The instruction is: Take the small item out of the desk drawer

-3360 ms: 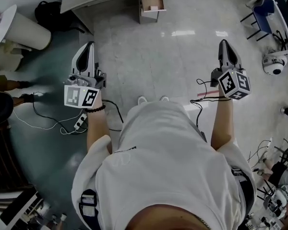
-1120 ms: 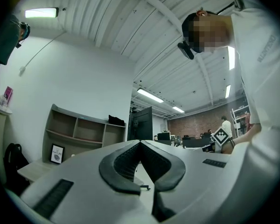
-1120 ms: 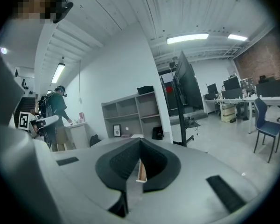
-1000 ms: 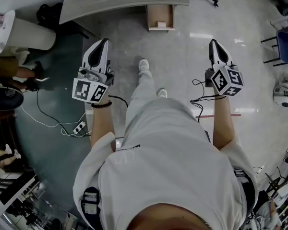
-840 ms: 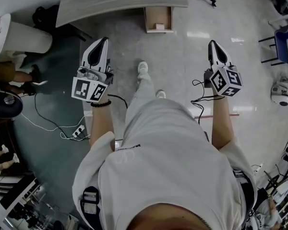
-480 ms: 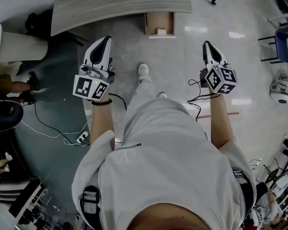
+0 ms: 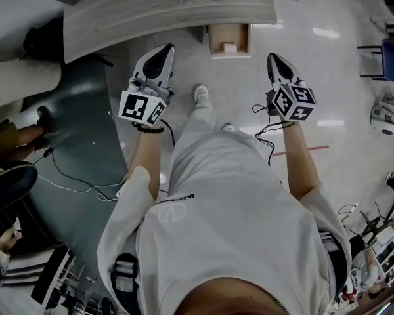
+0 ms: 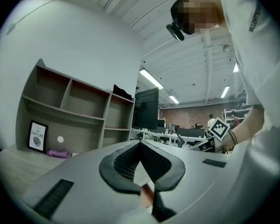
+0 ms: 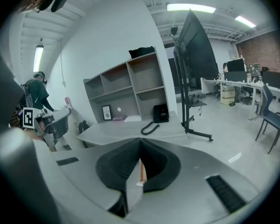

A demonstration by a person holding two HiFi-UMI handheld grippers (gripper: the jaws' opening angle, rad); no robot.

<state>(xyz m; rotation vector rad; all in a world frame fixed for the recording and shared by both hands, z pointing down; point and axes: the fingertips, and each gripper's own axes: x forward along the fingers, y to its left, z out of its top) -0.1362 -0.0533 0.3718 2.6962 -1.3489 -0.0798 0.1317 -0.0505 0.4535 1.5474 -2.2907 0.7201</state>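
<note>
Jaws of the left gripper [image 7: 163,52] meet tip to tip in the left gripper view, with nothing between them. Its tips sit close to the front edge of the desk [image 7: 151,8], which runs across ahead of both tools. Ahead and to the right of this gripper, the open drawer [image 7: 213,43] juts from the desk, well clear of the tips. The small item [image 7: 229,46], a pale block, lies inside it near the outer end, untouched. The person's shoe [image 7: 201,94] is on the floor between the two tools, behind their tips. The right gripper [image 7: 274,61] is just right of the drawer, tilted downward, pressed shut and empty.
</note>
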